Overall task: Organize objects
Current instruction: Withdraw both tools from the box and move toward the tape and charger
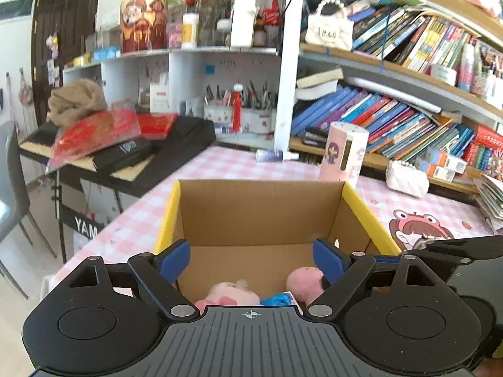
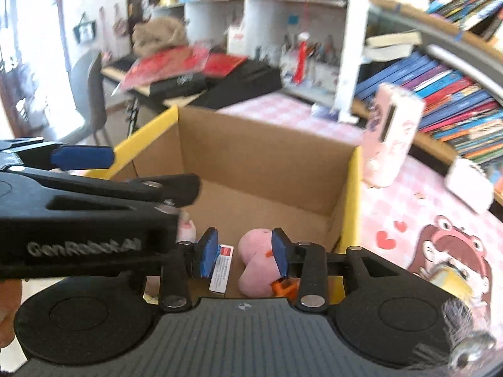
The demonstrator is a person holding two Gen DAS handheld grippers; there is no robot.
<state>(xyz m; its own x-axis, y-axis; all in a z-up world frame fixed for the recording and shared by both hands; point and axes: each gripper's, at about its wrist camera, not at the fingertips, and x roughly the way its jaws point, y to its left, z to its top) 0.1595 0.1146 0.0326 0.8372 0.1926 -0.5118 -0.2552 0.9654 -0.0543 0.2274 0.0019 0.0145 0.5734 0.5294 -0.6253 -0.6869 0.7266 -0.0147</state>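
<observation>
The left gripper (image 1: 251, 259) hangs over the near edge of an open brown cardboard box with yellow outer sides (image 1: 261, 210), its blue-padded fingers (image 1: 174, 259) spread wide with nothing between them. Below it, on the box floor, lie a pale pink plush toy (image 1: 231, 293), a small blue object (image 1: 276, 300) and a rounder pink plush toy (image 1: 303, 282), the blue piece between the two plush ones.

The right gripper (image 2: 245, 253) is also over the box, its blue pads (image 2: 209, 251) parted; the rounder pink plush toy (image 2: 256, 262) lies under the gap between the fingers, and whether the pads touch it cannot be told. Just left of that plush lies a flat white packet with a red label (image 2: 222, 268), and an orange piece (image 2: 284, 287) shows at the plush's near end. The left gripper's black body crosses the left of this view.

The box stands on a bench covered with a pink-and-white checked cloth (image 1: 239, 163). Beyond the box's far right corner stands an upright pink cylindrical container with a cartoon print (image 1: 344, 154), and to the right a white quilted pouch (image 1: 407, 178) lies near the bookshelf full of colourful books (image 1: 393, 119).
</observation>
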